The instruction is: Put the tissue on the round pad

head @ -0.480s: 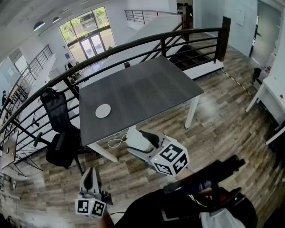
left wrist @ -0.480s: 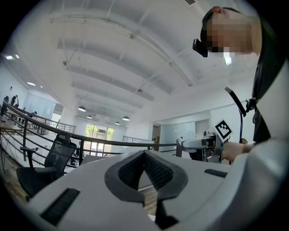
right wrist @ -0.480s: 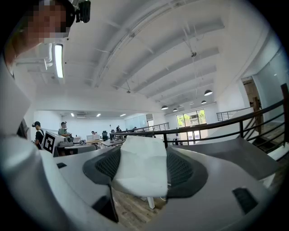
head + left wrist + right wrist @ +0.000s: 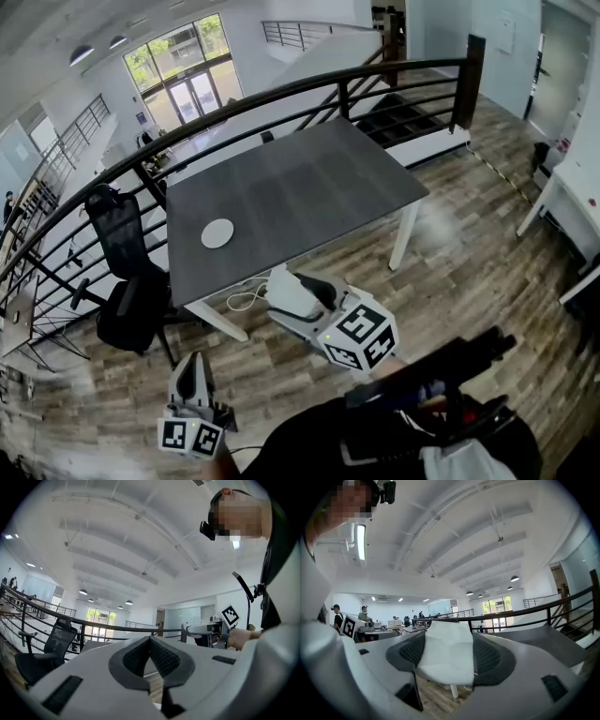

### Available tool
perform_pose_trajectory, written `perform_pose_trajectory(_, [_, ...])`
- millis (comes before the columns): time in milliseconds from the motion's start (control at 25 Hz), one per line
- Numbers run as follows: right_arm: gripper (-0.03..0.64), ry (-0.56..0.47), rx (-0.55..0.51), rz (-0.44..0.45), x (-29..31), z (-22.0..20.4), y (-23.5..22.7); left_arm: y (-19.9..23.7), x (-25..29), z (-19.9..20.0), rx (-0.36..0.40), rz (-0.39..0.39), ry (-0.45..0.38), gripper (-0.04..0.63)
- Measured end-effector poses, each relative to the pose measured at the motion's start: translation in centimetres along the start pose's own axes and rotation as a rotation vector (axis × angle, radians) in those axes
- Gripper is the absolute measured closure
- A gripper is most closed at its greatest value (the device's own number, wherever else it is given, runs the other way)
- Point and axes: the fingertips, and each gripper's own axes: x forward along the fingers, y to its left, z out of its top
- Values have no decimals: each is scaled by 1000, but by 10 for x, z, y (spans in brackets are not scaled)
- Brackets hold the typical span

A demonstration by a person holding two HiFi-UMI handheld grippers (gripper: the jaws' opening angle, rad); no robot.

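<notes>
Nearest, at the bottom edge of the head view: a dark sleeve (image 4: 375, 427) and two marker cubes (image 4: 361, 335). Printed with black-and-white square code patterns only; nothing legible as words.

Lower left of that view: left gripper (image 4: 190, 367), held level and well short of the table. Checked in the left gripper view: ribbed pads (image 4: 164, 658) closed tip to tip, gripping nothing.

Lower centre of the head view: right gripper (image 4: 284, 292), held level, near the table's front edge. Checked in the right gripper view: clamped on the white tissue (image 4: 446, 660), with the jaws set wide. Folded wad pressed between both black pads and standing above their tips.

Beyond the grippers: wood plank floor (image 4: 450, 272), then a dark grey table (image 4: 309, 187) on white legs. Also noted, a white cable (image 4: 246, 300) looped under the front edge.

On the tabletop, left of frame centre: the round pad (image 4: 217, 233), white, lying flat near the table's left side. Well apart from the tissue.

Farther back: black office chair (image 4: 117, 225) at the left edge, curved dark railing (image 4: 281, 94) behind the table, tall windows (image 4: 183, 61) at upper left.

Compared with the earlier frame: no difference found. Both grippers, tissue, pad and table in the same places.
</notes>
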Motion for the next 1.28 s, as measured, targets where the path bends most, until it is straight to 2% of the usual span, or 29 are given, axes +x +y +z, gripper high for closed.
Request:
perform_pose_trajectory(360, [291,4,-17,7,3,-1,11,4,-6,-1,-14,0,2,591])
perform_pose_trajectory(680, [291,9,-23,-4,6,-5,26,6,-18,-5,-17,-38,15,591])
perform_pose_trajectory(1280, [291,7,-30,-32,41,-9,84,48,-66,-6,-10,-112,23,591])
